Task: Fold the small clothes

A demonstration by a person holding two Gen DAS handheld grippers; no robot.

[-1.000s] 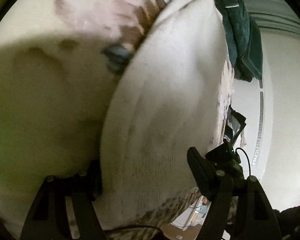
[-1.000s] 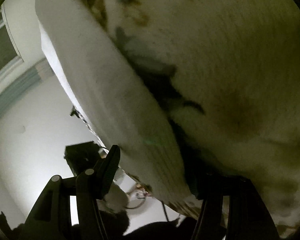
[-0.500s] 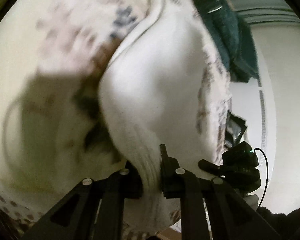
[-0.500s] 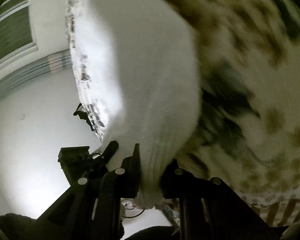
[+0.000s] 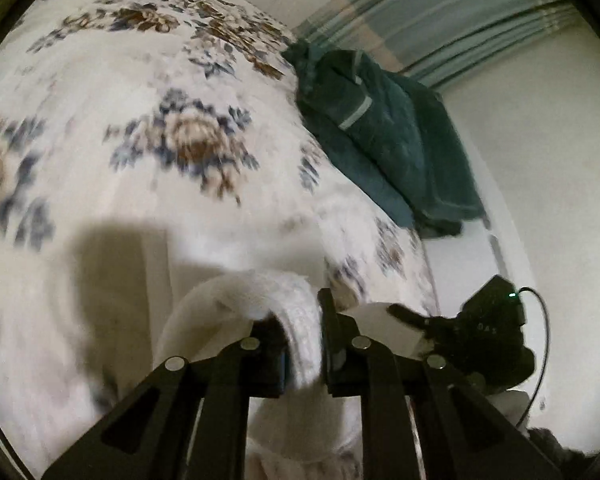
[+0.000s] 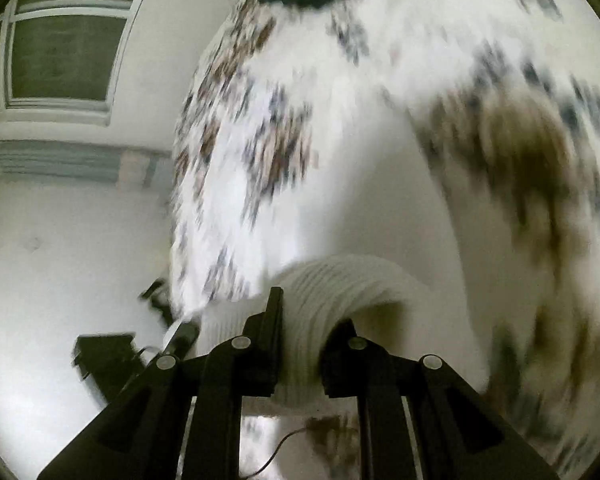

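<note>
Your left gripper [image 5: 303, 354] was clamped on the ribbed edge of one white garment [image 5: 276, 300], and your right gripper [image 6: 302, 344] pinched another edge of it, lifted just over the flowery bedspread [image 5: 148, 120]. One dark green towel [image 5: 384, 136] sat further back.
</note>
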